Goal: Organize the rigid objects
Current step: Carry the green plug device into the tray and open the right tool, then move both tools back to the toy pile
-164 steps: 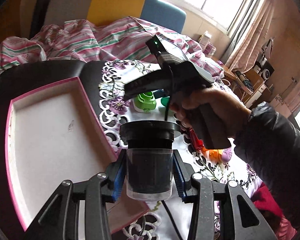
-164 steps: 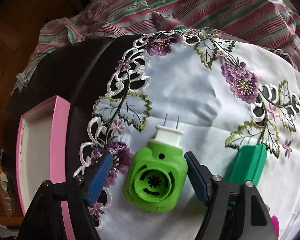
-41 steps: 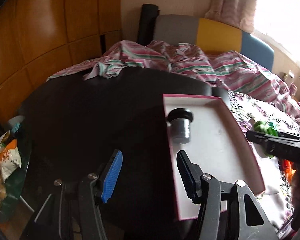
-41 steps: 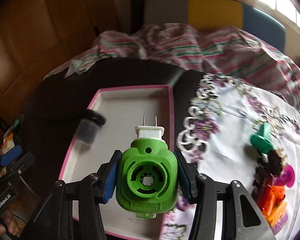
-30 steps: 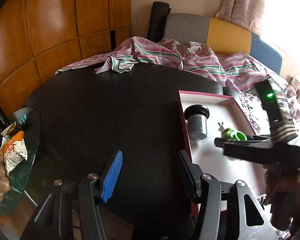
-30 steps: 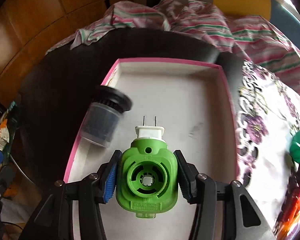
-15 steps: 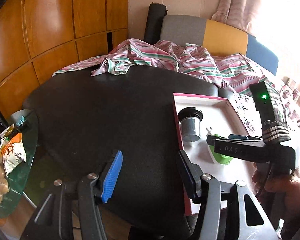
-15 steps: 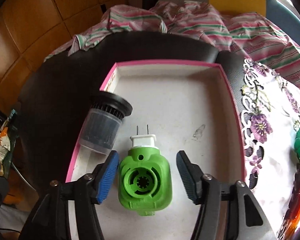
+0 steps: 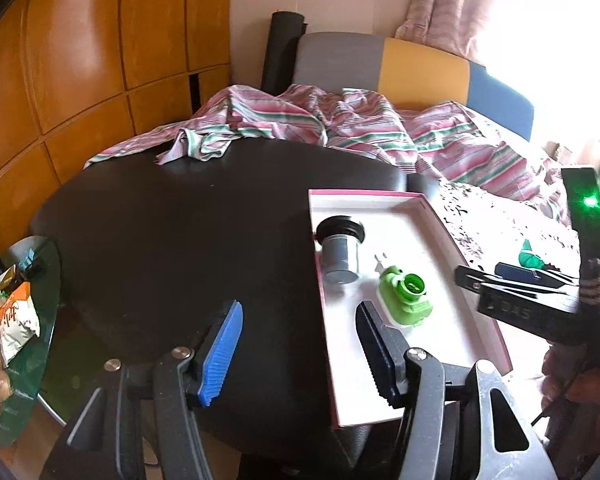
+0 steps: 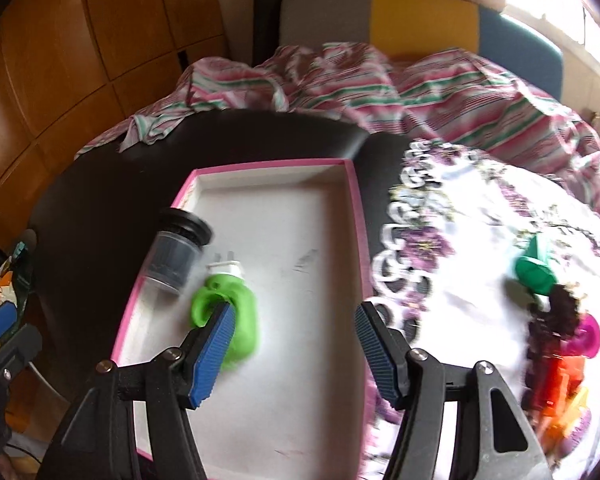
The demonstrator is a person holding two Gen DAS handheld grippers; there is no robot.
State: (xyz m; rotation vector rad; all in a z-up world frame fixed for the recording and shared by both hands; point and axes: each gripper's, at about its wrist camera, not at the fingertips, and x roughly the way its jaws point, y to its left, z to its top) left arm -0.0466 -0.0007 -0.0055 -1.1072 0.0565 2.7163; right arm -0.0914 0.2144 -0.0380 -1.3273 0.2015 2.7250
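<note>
A pink-rimmed white tray lies on the black table. In it lie a dark jar with a black lid and a green plug-in device, side by side. My left gripper is open and empty, low over the table's near edge, left of the tray. My right gripper is open and empty above the tray, to the right of the green device; it also shows in the left wrist view.
A white embroidered cloth right of the tray carries a green piece, a dark scrunchie, and pink and orange items. Striped fabric lies behind. A glass side table with snack bags stands at left.
My right gripper has let go of the green device in the tray beside the jar, opened wide, then drawn back to the right. My left gripper has stayed open and nearly still.
</note>
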